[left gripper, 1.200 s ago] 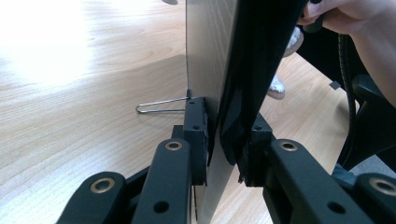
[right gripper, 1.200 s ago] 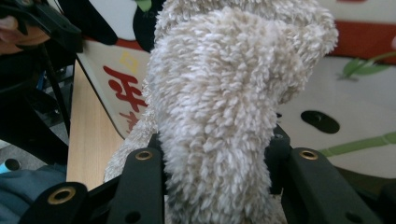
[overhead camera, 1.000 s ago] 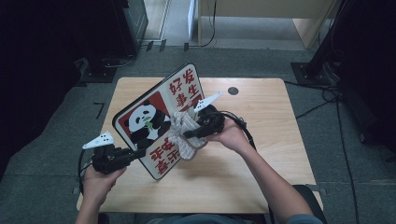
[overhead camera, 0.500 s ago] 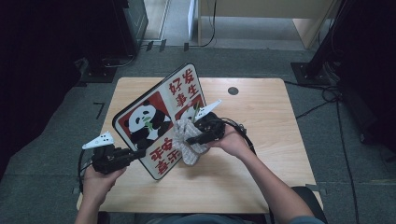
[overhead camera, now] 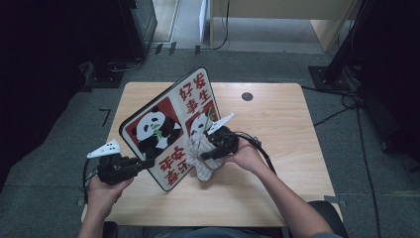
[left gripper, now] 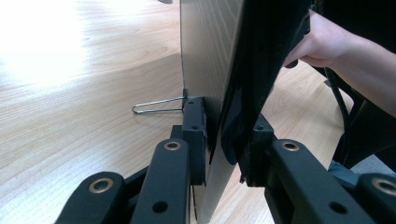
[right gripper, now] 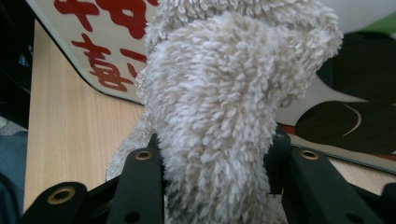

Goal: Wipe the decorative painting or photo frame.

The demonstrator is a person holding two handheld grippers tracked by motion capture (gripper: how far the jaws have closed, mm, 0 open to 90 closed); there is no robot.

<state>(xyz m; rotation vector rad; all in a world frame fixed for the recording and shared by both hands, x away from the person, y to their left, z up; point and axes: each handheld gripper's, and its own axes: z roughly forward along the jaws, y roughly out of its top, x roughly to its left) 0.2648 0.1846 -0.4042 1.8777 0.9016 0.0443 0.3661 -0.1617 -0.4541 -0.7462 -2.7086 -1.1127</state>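
The white panda-printed sign board with red characters (overhead camera: pixel 171 130) stands tilted on the wooden table (overhead camera: pixel 277 114), its lower edge clamped by the left gripper (overhead camera: pixel 143 163). The right gripper (overhead camera: pixel 205 156), closed on a beige fluffy terry cloth (overhead camera: pixel 200 161), presses it against the board's printed face, low and right of the clamp.

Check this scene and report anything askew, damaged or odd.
Nothing looks damaged or spilled. The panda sign stands tilted on its edge, because the left gripper clamps its lower edge while the right gripper presses a fluffy towel against its face.
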